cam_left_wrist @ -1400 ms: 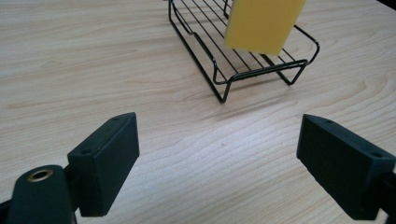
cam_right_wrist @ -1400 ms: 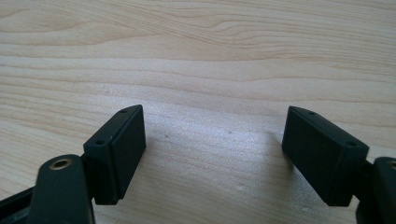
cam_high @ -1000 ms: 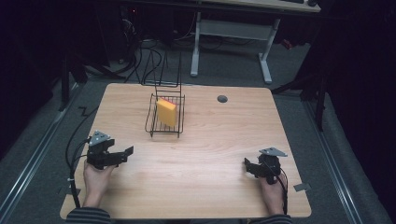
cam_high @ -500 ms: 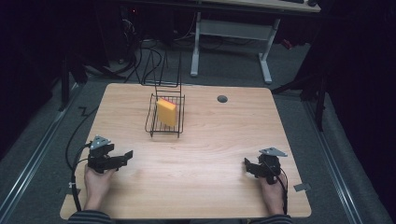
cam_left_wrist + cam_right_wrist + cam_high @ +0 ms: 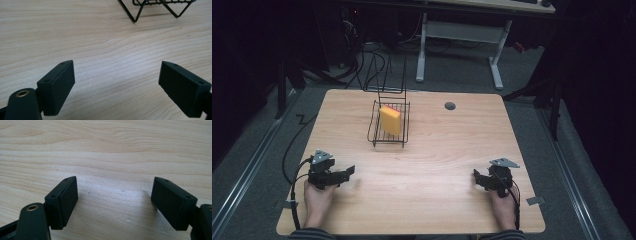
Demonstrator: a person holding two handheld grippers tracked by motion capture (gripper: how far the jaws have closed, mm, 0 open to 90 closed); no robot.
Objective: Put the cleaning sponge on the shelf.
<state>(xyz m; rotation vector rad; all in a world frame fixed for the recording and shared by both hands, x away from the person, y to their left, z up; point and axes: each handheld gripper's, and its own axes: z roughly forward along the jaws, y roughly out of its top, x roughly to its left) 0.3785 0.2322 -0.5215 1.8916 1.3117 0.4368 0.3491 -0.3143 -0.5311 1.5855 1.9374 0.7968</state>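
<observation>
A black wire basket point(image 5: 388, 134) stands on the wooden table point(image 5: 447, 145) at its far middle, with a yellow sponge point(image 5: 390, 120) propped upright inside it. My left gripper point(image 5: 346, 172) rests low at the near left of the table, held by a hand, and its jaws stand open over bare wood point(image 5: 117, 75). The basket's wire feet point(image 5: 140, 11) show at the top of the left gripper view. My right gripper point(image 5: 477, 178) sits at the near right, also held by a hand. It too is open, with only bare wood between its jaws point(image 5: 113, 195).
A round grommet hole point(image 5: 450, 105) lies in the table's far right part. Cables point(image 5: 292, 155) trail off the left edge to the floor. A white desk frame point(image 5: 462, 35) stands beyond the table.
My left gripper has sunk toward the tabletop and come a little nearer the front edge. The right gripper, basket and sponge are where they were.
</observation>
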